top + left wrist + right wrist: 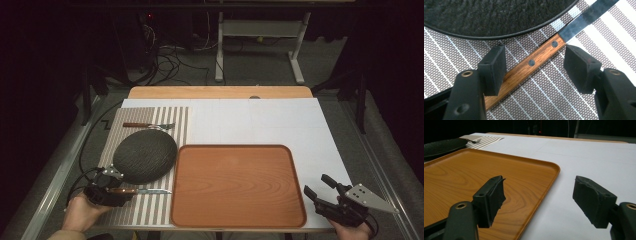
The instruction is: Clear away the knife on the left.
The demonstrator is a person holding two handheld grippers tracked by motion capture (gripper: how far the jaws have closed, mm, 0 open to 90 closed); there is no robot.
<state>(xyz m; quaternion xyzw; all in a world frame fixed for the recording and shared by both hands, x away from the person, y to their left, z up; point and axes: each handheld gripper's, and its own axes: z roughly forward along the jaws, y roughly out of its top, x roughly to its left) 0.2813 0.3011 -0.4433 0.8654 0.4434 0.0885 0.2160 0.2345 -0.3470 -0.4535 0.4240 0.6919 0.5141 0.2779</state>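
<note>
**Left gripper straddles the knife handle, right gripper idle beside the tray**

On the white-covered desk (260,122) a striped placemat (172,117) lies at the left with a dark round plate (145,155) on it. A fork (148,125) with a wooden handle lies on the mat beyond the plate, and a knife (142,191) with a wooden handle lies on the near side of the plate, blade pointing toward the tray. A wooden tray (237,185) sits just right of the mat, nothing on it

The left gripper (107,192) is held low over the near left of the mat, at the knife's handle end. In the left gripper view its fingers (495,68) are spread wide, one on each side of the knife handle (529,63); the left finger overlaps the handle's edge, the right one stands clear of it, so nothing is clamped. The plate's rim (499,36) curves just beyond the handle

The right gripper (322,192) is at the desk's near right corner, apart from the tray's right edge. In the right gripper view its fingers (491,197) are wide apart and hold nothing; the tray's corner (555,168) lies between them, farther off
</note>
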